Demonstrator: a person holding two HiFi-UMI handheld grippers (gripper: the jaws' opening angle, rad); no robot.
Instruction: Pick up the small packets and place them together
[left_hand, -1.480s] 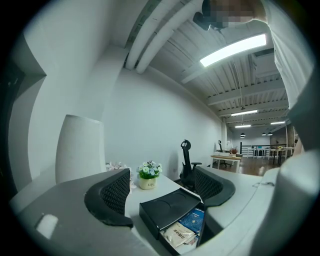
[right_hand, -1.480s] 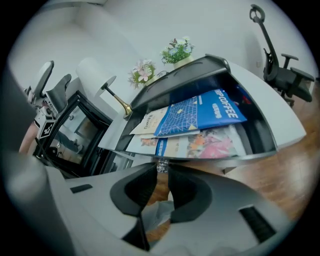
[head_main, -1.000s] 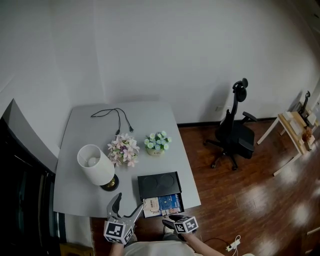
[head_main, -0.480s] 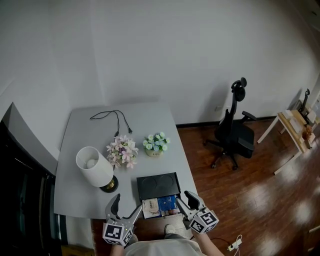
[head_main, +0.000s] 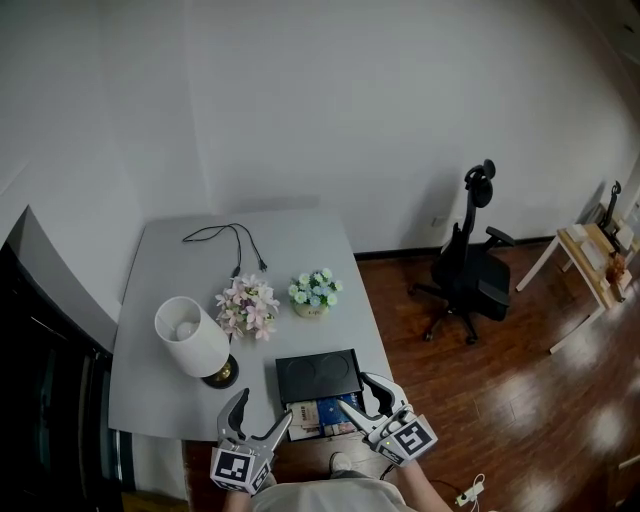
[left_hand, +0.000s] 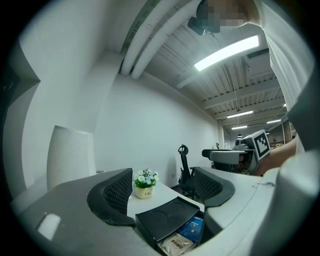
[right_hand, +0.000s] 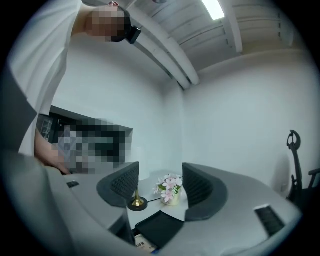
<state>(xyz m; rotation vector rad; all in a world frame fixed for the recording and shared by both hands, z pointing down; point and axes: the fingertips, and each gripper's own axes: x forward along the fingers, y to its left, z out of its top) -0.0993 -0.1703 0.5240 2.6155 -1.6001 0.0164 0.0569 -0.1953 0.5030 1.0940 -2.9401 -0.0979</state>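
Observation:
Small packets lie side by side at the table's near edge: a beige one (head_main: 304, 410) and a blue one (head_main: 330, 406), just in front of a black tray (head_main: 318, 375). The left gripper view shows the beige packet (left_hand: 175, 244) and the blue packet (left_hand: 192, 229) below the tray (left_hand: 162, 220). My left gripper (head_main: 258, 413) hovers open at the packets' left, holding nothing. My right gripper (head_main: 360, 394) hangs over their right end with its jaws opening and nothing between them. In the right gripper view a packet edge (right_hand: 144, 245) peeks out under the tray (right_hand: 159, 228).
A white lamp (head_main: 193, 336) on a brass base stands left of the tray. Behind it are pink flowers (head_main: 248, 306) and a small pot of pale blue flowers (head_main: 315, 291). A black cable (head_main: 232, 236) lies at the back. An office chair (head_main: 468, 262) stands on the wood floor.
My right gripper rose from below the table edge and came up and left to the packets' right end, its jaws widening. The left gripper shifted slightly right.

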